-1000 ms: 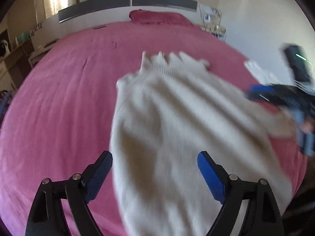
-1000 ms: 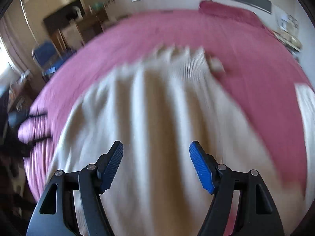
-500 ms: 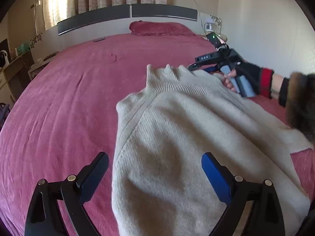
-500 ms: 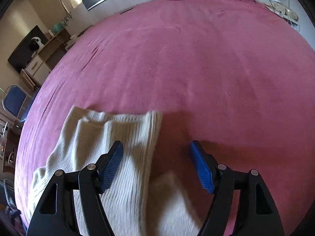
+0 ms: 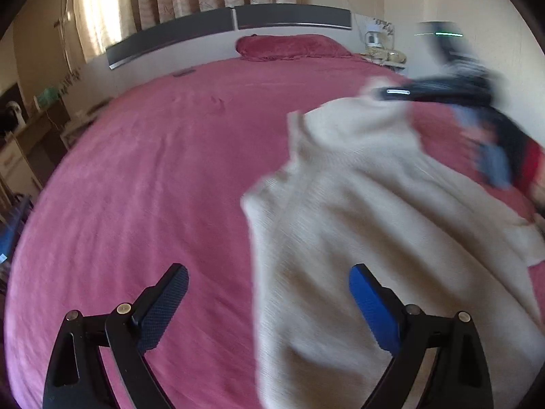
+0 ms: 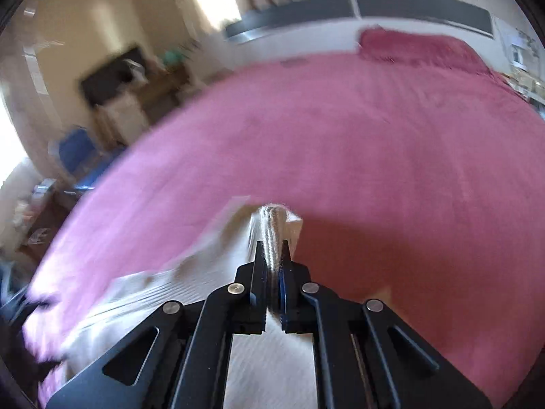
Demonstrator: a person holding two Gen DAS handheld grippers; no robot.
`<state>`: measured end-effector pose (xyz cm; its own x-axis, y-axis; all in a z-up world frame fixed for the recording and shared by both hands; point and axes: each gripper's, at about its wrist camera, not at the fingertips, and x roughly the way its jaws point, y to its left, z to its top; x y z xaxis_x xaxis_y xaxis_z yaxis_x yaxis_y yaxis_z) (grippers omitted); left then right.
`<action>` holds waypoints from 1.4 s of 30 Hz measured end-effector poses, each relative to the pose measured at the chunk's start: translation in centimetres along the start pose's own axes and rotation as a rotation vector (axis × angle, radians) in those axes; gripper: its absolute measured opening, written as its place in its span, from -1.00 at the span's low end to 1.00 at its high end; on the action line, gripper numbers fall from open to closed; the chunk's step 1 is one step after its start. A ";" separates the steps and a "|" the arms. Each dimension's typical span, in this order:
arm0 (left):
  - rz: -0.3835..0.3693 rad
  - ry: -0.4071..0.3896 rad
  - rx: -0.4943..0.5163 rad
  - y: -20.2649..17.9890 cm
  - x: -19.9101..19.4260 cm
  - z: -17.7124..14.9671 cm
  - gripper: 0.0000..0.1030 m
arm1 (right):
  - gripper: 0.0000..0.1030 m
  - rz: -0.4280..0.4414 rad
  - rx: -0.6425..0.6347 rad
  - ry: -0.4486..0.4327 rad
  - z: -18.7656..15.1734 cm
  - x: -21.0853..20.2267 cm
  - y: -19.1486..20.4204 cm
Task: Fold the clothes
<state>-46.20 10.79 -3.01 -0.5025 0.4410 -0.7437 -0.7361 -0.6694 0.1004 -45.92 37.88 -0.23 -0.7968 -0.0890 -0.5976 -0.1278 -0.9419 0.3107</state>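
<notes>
The cream ribbed-knit sweater (image 5: pixel 357 225) sprawls across the pink, plush-textured bedspread (image 5: pixel 153 177), its soft body rumpled into loose folds. The right gripper (image 6: pixel 272 266) has just snapped closed, its black arms and blue pads pinching a bunched ridge of ribbed knit that sticks up between them. The left gripper (image 5: pixel 269 293) hangs wide apart above the sweater's near edge, 2 textured pads clear of any fabric. A matching pink pillow (image 5: pixel 289 46) sits by the grey padded headboard (image 5: pixel 231 29).
</notes>
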 end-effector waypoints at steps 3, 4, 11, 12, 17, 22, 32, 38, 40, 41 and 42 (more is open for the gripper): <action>0.059 -0.015 0.004 1.6 1.6 3.7 0.89 | -0.92 0.112 -0.014 -0.038 -5.5 -7.1 3.6; 0.089 -0.022 0.013 1.9 2.4 5.3 0.89 | -0.92 0.146 -0.015 -0.042 -7.5 -9.2 4.9; -0.093 0.135 0.082 -4.3 11.9 16.0 0.89 | -0.91 0.237 0.133 0.006 -19.2 -15.8 6.8; -0.136 0.177 0.084 -6.3 13.4 16.7 0.89 | -0.91 0.239 0.152 0.004 -19.5 -15.6 6.2; -0.275 0.321 0.134 -14.3 18.8 18.0 0.89 | -0.91 0.268 0.204 -0.050 -18.9 -14.5 4.3; -0.040 0.291 0.362 -16.5 19.7 17.2 1.00 | -0.91 0.302 0.192 -0.068 -19.7 -15.9 4.3; -0.148 0.326 0.449 -17.4 20.8 15.8 1.00 | -0.91 0.308 0.238 -0.080 -21.5 -16.6 2.9; -0.319 0.429 0.488 -17.2 21.0 13.8 1.00 | -0.90 0.303 0.232 -0.079 -21.9 -16.3 4.4; -0.341 0.415 0.520 -17.6 20.8 13.1 1.00 | -0.90 0.296 0.241 -0.083 -22.0 -16.3 4.6; -0.338 0.411 0.517 -17.7 20.9 13.0 1.00 | -0.90 0.290 0.242 -0.084 -22.1 -16.2 4.6; -0.329 0.407 0.517 -17.7 20.9 13.0 1.00 | -0.90 0.288 0.244 -0.083 -22.2 -16.1 4.7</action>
<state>-49.55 39.65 -11.79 -0.0842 0.2460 -0.9656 -0.9902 -0.1291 0.0535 -20.55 27.73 -5.53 -0.8646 -0.3021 -0.4014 -0.0211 -0.7764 0.6299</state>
